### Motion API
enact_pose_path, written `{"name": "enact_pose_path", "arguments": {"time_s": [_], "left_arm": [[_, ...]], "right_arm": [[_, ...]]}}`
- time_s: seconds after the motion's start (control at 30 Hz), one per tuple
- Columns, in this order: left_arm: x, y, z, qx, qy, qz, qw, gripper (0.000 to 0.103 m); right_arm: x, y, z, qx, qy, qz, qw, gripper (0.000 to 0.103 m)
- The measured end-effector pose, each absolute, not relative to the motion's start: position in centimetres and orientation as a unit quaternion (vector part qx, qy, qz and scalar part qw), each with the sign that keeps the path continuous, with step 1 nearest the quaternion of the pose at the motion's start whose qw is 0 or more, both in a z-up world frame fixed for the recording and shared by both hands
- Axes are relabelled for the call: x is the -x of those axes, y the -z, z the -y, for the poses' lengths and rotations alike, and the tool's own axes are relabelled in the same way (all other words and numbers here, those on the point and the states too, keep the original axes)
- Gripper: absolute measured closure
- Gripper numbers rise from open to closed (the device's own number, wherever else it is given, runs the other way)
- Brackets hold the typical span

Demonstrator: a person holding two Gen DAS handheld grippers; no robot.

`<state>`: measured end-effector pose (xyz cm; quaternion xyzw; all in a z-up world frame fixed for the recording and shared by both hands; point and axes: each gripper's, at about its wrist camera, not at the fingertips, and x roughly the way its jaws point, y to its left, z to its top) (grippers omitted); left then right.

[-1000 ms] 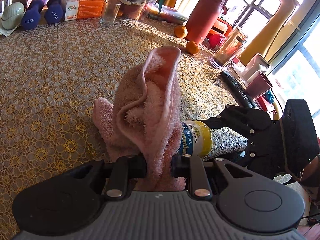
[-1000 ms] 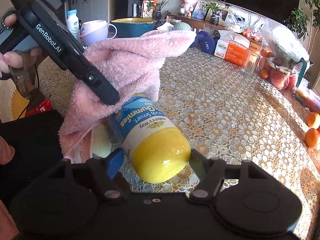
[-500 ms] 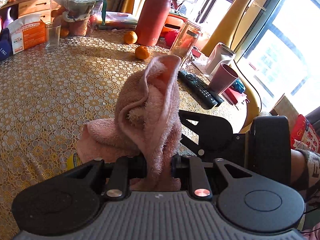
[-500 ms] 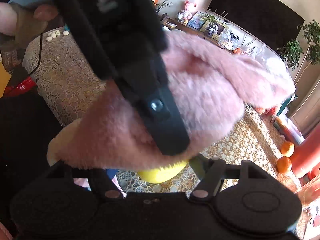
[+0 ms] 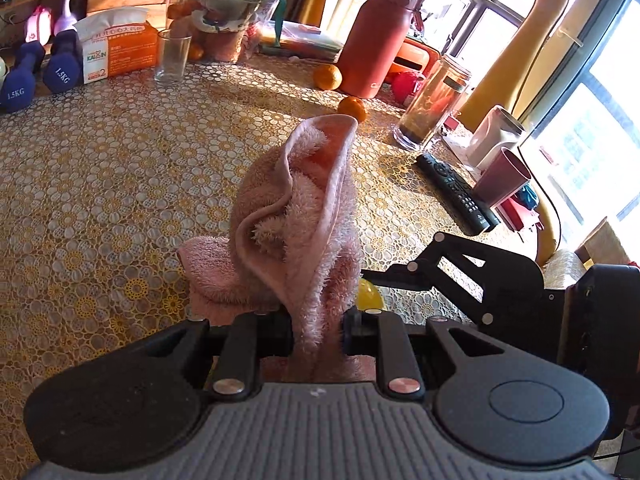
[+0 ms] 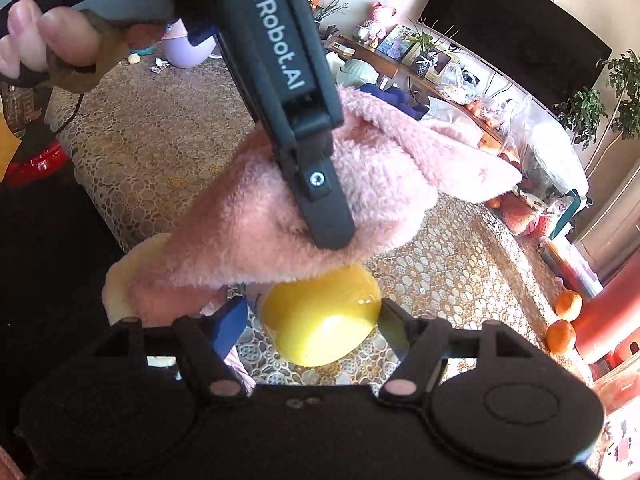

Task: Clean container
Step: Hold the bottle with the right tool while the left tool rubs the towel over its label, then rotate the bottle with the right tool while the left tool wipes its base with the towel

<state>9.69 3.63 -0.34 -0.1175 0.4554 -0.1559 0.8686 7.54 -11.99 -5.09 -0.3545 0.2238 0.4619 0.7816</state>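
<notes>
A: Where's the bottle [image 6: 320,320]?

B: In my right tool [image 6: 316,320], yellow end toward the camera, long axis running away from me along the fingers. The two fingers [image 6: 394,326] sit against its sides, clamped on it, held over the tabletop [image 6: 448,256]. From the left wrist view only a sliver of yellow [image 5: 368,294] shows behind the cloth.

A: And the cloth [image 5: 296,220]?

B: Pink, fluffy, pinched in my left tool [image 5: 316,324], fingers drawn together on a fold. It drapes over the far part of the bottle and hides the label end.

A: So which way does the bottle lie from the cloth?

B: Directly under it, touching. The left tool comes in from above and across the bottle, its finger [image 6: 316,184] pressing the cloth down onto the body.

A: What does the next stroke turn on?

B: My guess: wiping along the long axis, toward or away from the yellow end. The right grip has to hold the bottle from rolling. The yellow end looks uncovered.
</notes>
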Motion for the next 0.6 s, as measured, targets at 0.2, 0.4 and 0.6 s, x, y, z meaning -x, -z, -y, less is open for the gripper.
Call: {"name": "enact_pose_path", "arguments": {"time_s": [0.2,0.4,0.6], "left_arm": [[-9.3,1.1,-6.2,0.135,0.127,-0.456,0.870,0.083],[-9.0,1.8,-8.6,0.158,0.098,-0.458,0.869,0.083],[-8.9,0.8,-9.5,0.130,0.065,-0.449,0.881,0.082]], "right_arm": [[-7.6,5.2,11.9,0.356,-0.461,-0.225,0.781,0.033],[-7.6,5.3,12.1,0.355,-0.462,-0.225,0.781,0.033],[-7.6,5.5,11.8,0.364,-0.453,-0.223,0.783,0.033]]}}
